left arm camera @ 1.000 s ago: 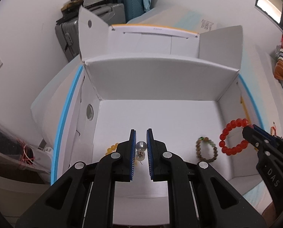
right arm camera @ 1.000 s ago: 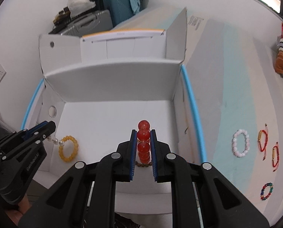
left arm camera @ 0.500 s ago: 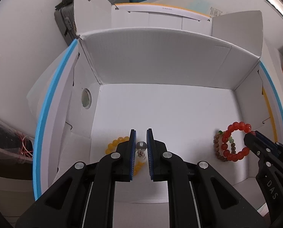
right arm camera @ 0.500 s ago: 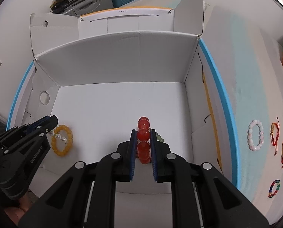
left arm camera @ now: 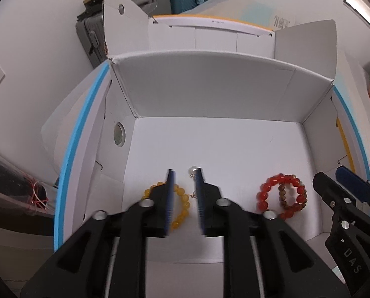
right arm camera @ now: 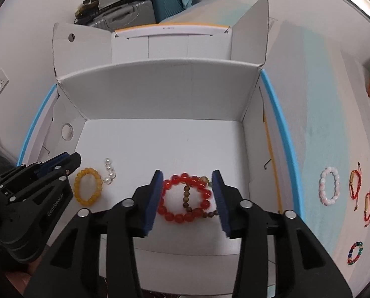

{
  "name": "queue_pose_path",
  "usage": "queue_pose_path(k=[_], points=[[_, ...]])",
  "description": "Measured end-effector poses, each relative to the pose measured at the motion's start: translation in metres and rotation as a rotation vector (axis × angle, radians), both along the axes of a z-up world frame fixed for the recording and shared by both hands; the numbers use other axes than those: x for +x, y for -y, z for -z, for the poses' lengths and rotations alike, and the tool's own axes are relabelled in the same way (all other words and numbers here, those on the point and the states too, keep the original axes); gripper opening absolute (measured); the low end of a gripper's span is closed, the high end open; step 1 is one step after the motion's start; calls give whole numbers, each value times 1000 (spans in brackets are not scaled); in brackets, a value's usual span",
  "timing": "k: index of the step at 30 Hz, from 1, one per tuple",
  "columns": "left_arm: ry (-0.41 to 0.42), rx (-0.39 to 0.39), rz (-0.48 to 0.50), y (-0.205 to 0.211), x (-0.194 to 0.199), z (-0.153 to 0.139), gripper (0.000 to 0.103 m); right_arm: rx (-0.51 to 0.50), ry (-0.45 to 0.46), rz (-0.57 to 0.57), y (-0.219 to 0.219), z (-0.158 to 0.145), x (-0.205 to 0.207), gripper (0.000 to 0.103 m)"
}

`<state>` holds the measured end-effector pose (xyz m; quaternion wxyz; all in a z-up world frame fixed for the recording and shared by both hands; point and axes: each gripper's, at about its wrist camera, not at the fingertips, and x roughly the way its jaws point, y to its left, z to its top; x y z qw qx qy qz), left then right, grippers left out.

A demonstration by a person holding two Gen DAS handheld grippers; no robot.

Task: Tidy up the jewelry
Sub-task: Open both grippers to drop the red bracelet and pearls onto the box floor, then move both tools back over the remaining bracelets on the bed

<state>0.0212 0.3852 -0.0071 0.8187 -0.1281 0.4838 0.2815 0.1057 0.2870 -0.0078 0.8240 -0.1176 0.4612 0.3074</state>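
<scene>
An open white cardboard box [right arm camera: 160, 99] [left arm camera: 222, 94] holds the jewelry. My left gripper [left arm camera: 185, 173] is open and empty over a yellow bead bracelet [left arm camera: 182, 202] [right arm camera: 88, 186] and a pearl bracelet [right arm camera: 109, 172] [left arm camera: 192, 171] on the box floor. My right gripper [right arm camera: 187, 173] is open and empty over a red bead bracelet [right arm camera: 182, 197] [left arm camera: 267, 193] that lies on a brown bead bracelet [right arm camera: 186, 193] [left arm camera: 284, 198]. Each gripper shows at the edge of the other's view: the right one [left arm camera: 334, 181], the left one [right arm camera: 70, 159].
On the pale cloth right of the box lie a white bead bracelet [right arm camera: 330, 186], two red cord bracelets [right arm camera: 355, 183] [right arm camera: 367, 204] and a multicoloured bead bracelet [right arm camera: 355, 252]. Suitcases [right arm camera: 145, 7] stand against the wall behind the box. The box flaps stand upright.
Both grippers opened. The left let go of the pearl bracelet and the right let go of the red bracelet; both bracelets now lie on the box floor.
</scene>
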Motion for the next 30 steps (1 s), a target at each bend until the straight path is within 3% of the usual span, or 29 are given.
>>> queue_pose_path(k=[1, 3, 8, 11, 16, 22, 30], points=[[7, 3, -4, 1, -1, -2, 37, 9, 3, 4, 2, -3, 0, 55], [23, 11, -13, 3, -3, -6, 38, 32, 24, 20, 9, -9, 2, 68], [64, 27, -10, 12, -8, -18, 65, 75, 62, 57, 27, -26, 5, 80], [100, 39, -5, 19, -10, -26, 79, 74, 83, 69, 34, -32, 5, 83], [127, 58, 30, 34, -5, -35, 91, 73, 108, 95, 50, -40, 4, 86], [159, 46, 66, 51, -3, -43, 97, 73, 124, 146, 76, -48, 7, 90], [197, 72, 113, 81, -1, -55, 97, 77, 161, 207, 113, -61, 10, 91]])
